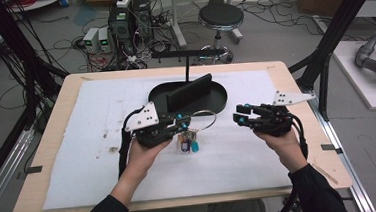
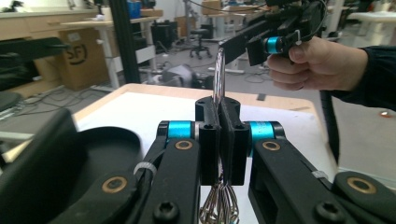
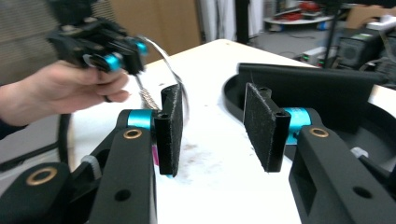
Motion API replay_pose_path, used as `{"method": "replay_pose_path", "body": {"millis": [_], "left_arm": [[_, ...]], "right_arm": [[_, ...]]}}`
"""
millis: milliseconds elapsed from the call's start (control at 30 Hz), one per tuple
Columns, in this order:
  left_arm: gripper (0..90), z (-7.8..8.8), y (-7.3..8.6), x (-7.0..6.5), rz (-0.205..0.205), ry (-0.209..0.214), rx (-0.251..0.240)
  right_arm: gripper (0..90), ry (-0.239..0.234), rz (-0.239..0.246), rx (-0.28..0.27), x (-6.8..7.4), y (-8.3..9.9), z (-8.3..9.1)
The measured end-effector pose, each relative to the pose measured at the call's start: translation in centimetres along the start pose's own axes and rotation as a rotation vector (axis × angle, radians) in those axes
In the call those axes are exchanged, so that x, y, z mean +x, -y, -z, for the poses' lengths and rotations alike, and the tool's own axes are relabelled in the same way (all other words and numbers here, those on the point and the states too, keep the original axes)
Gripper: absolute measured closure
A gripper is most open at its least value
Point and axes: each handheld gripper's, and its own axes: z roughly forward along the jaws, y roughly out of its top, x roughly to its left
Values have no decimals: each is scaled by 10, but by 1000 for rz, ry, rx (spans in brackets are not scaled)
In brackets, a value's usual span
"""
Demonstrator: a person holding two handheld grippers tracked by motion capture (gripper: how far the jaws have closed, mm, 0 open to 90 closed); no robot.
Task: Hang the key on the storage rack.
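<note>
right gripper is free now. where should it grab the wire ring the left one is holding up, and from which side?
The bare arc of the wire ring that sticks out past the left gripper, probably. The charms hang below the clamp and crowd the lower part. Bring the right gripper in level from its own side, jaws open across the thin wire.

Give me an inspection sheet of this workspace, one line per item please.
Surface: white mat on wooden table, small stains.
Job's things: key ring with small charms hanging, clamped in left gripper.
Clutter: black oval tray with upright black block.
Grippers: left gripper shut on key ring; right gripper open, nothing between its pads.
Cables: one trails from each gripper; tangles on the floor.
Surroundings: stool, computers, black frame posts.
</note>
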Motion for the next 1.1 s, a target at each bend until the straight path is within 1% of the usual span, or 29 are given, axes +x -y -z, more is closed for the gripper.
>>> {"method": "replay_pose_path", "body": {"millis": [100,167,233,367,467,600,633,733,767,867,1100], "left_arm": [[864,7,-3,4,-6,-27,-10],[864,14,-6,7,-8,-53,-18],[864,20,-8,10,-9,-75,-24],[864,33,-14,18,-13,-123,-33],[864,41,-18,23,-14,-163,-34],[864,52,-24,31,-16,-216,-36],[864,53,-25,33,-17,-222,-37],[864,59,-27,39,-22,-269,-44],[864,60,-28,40,-20,-278,-47],[863,63,-30,47,-26,-328,-39],[863,63,-34,62,-22,-393,-51]], "right_arm": [[535,35,-13,-4,-8,6,5],[502,53,-14,-1,-11,9,7],[465,82,-17,-9,-15,12,10],[418,135,-29,-5,-21,18,13],[406,174,-34,-3,-27,22,16],[399,221,-26,-1,-30,24,19],[397,234,-25,0,-32,25,20],[398,243,-30,5,-34,26,21],[397,250,-32,4,-35,26,22],[401,256,-34,2,-35,26,23],[405,263,-42,5,-37,27,24]]}}
